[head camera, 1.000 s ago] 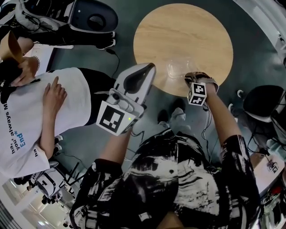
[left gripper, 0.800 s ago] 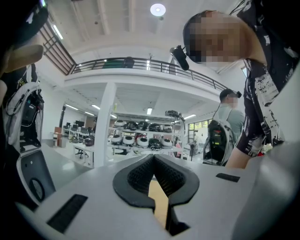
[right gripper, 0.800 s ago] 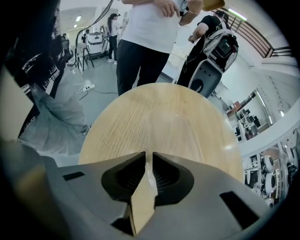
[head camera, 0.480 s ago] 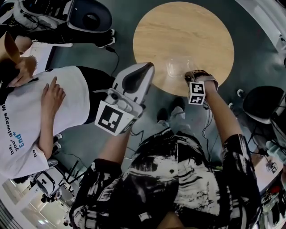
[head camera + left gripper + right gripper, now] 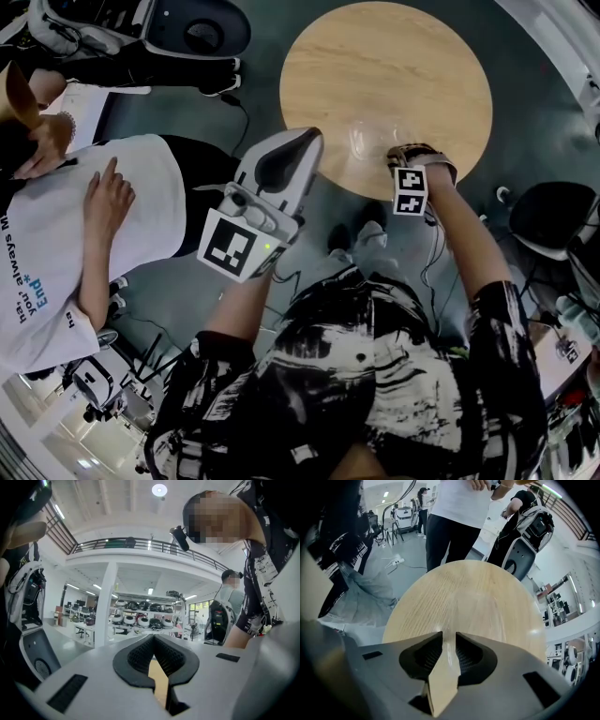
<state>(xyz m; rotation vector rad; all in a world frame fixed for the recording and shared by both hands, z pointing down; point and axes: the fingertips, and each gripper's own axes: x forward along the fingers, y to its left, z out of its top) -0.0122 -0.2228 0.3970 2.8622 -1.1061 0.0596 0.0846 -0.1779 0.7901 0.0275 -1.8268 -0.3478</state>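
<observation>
A round wooden table (image 5: pixel 384 66) stands ahead of me. A small clear container (image 5: pixel 368 141) sits near its front edge. My right gripper (image 5: pixel 394 155) is level with that container on its right side. In the right gripper view the right gripper (image 5: pixel 449 639) has its jaws slightly apart over the table (image 5: pixel 464 597), open, with a glossy streak of clear material in the narrow gap. My left gripper (image 5: pixel 309 136) is lifted high off the table's left front edge. In the left gripper view the left gripper (image 5: pixel 153 638) points across the hall, shut on nothing.
A person in a white T-shirt (image 5: pixel 84 216) stands at the left, close to the table (image 5: pixel 459 503). A dark wheeled machine (image 5: pixel 192 33) is at the far left. A black chair (image 5: pixel 553 211) stands at the right. A cable (image 5: pixel 246 122) lies on the grey floor.
The right gripper's jaws have parted a little; before they were nearly touching. The left gripper stays shut and raised. The clear container has not moved.
</observation>
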